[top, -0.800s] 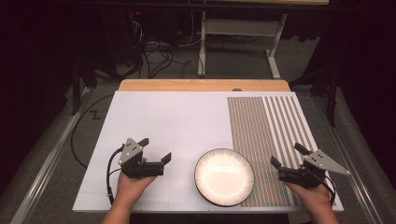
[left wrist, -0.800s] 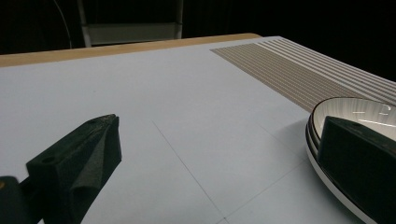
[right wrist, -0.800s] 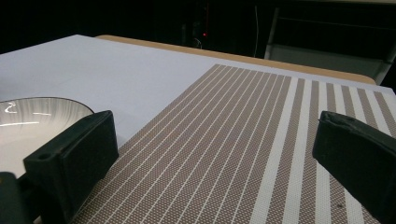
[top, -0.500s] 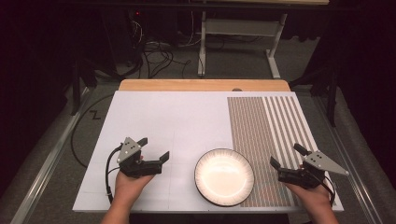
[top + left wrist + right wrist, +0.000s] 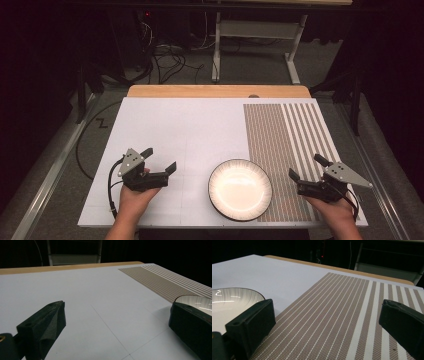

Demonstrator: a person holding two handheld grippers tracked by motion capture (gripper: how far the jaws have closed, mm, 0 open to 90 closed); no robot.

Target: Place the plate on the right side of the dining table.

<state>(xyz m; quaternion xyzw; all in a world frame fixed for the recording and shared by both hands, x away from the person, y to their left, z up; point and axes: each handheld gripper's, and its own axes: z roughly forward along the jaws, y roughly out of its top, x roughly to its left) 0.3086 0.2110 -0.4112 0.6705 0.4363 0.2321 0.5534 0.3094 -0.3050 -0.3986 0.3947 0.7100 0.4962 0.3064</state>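
A round white plate (image 5: 240, 189) with a dark rim lies near the table's front edge, half on the striped mat (image 5: 285, 145). My left gripper (image 5: 159, 160) rests low to the plate's left, open with nothing between its jaws. In the left gripper view the plate's rim (image 5: 197, 301) peeks above the right jaw. My right gripper (image 5: 306, 168) is open over the striped mat to the plate's right, also empty. In the right gripper view the plate (image 5: 232, 300) lies at the left, beyond the left jaw.
The white table top (image 5: 185, 130) has a wooden strip (image 5: 215, 91) along its far edge. The brown and white striped mat (image 5: 342, 312) covers the right part. Beyond the table stand a metal frame (image 5: 255, 30) and cables (image 5: 165, 52) on the floor.
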